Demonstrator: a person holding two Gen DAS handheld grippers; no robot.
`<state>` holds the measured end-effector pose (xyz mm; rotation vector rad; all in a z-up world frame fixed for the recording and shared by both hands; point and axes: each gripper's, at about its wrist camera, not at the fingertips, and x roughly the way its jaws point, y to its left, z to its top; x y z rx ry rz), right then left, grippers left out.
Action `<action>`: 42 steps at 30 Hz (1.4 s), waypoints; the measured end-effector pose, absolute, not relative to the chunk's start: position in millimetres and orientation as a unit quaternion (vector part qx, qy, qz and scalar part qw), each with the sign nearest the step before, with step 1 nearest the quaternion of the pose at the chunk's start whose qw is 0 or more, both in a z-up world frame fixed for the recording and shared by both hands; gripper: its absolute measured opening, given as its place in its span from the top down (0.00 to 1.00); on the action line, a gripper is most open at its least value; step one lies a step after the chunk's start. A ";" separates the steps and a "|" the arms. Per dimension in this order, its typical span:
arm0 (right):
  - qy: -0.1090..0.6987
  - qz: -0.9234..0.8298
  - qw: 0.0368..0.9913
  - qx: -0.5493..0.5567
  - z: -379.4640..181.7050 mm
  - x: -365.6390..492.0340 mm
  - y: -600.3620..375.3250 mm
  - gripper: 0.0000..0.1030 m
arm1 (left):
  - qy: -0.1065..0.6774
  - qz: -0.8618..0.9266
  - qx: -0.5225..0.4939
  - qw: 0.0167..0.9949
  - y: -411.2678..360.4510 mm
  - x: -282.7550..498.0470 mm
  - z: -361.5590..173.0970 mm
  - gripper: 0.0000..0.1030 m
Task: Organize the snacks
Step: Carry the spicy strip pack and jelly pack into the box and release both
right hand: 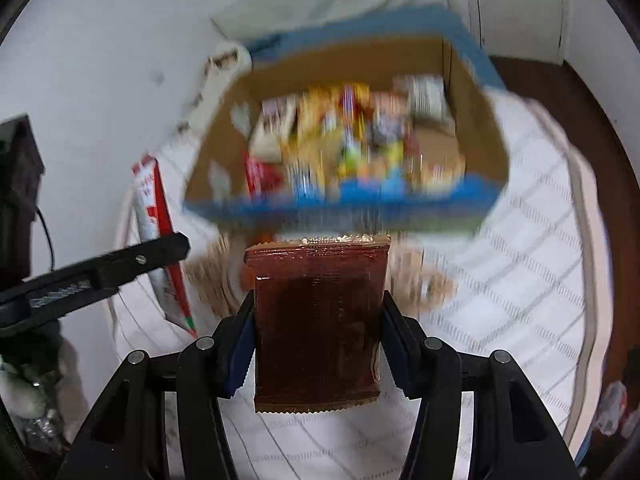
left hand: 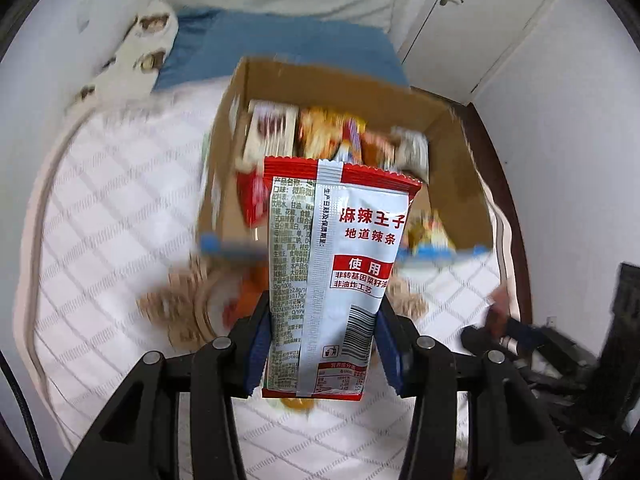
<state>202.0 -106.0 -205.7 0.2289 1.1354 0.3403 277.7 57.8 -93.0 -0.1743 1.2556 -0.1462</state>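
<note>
My left gripper (left hand: 323, 322) is shut on a red and white snack packet (left hand: 336, 264) with Chinese print, held upright above the bed. My right gripper (right hand: 318, 320) is shut on a dark brown snack packet (right hand: 318, 320), pads pressing both its sides. Beyond both stands an open cardboard box (left hand: 452, 148) (right hand: 476, 120) with a blue front edge, holding several mixed snack packs. In the right wrist view the left gripper's finger (right hand: 104, 268) and its red and white packet (right hand: 160, 240) show at the left. More snacks (left hand: 188, 304) lie blurred on the bed before the box.
The box sits on a white quilted mattress (left hand: 104, 208) (right hand: 520, 272). A blue pillow (left hand: 288, 40) and a patterned cushion (left hand: 140, 56) lie behind it. White walls and a door (left hand: 480, 20) stand beyond. Dark equipment (left hand: 600, 340) sits at the right bedside.
</note>
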 end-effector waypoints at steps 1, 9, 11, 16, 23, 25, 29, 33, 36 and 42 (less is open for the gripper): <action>0.525 0.155 0.831 0.104 -203.3 214.6 -107.3 0.43 | 0.585 -0.063 -0.074 0.805 62.7 287.3 -86.0 0.57; 0.523 0.120 0.842 0.053 -200.7 317.7 -114.1 0.43 | 0.633 -0.033 -0.071 0.770 78.9 366.4 -125.5 0.57; 0.541 0.113 0.832 0.045 -214.3 344.1 -112.1 0.43 | 0.648 -0.024 -0.056 0.759 78.4 375.7 -143.4 0.57; 0.585 0.101 0.805 0.025 -260.1 390.7 -107.4 0.43 | 0.689 -0.010 -0.054 0.723 82.2 401.4 -182.5 0.57; 0.632 0.078 0.771 0.007 -305.0 428.2 -109.1 0.41 | 0.719 -0.002 -0.044 0.694 77.1 415.8 -207.7 0.54; 0.645 0.068 0.761 0.001 -315.5 435.9 -110.6 0.24 | 0.729 -0.004 -0.044 0.683 75.3 418.7 -213.6 0.48; 0.654 0.059 0.754 0.005 -325.2 438.8 -114.7 0.06 | 0.723 0.001 -0.043 0.690 74.4 424.3 -218.0 0.15; 0.652 0.061 0.756 0.014 -325.0 436.5 -118.6 0.05 | 0.717 0.005 -0.054 0.695 76.6 425.7 -213.3 0.15; 0.651 0.059 0.756 0.016 -323.3 433.6 -121.4 0.05 | 0.712 0.007 -0.050 0.700 74.8 425.3 -209.0 0.15; 0.645 0.058 0.762 0.019 -316.6 421.0 -126.7 0.05 | 0.698 0.001 -0.046 0.715 60.7 414.6 -198.5 0.15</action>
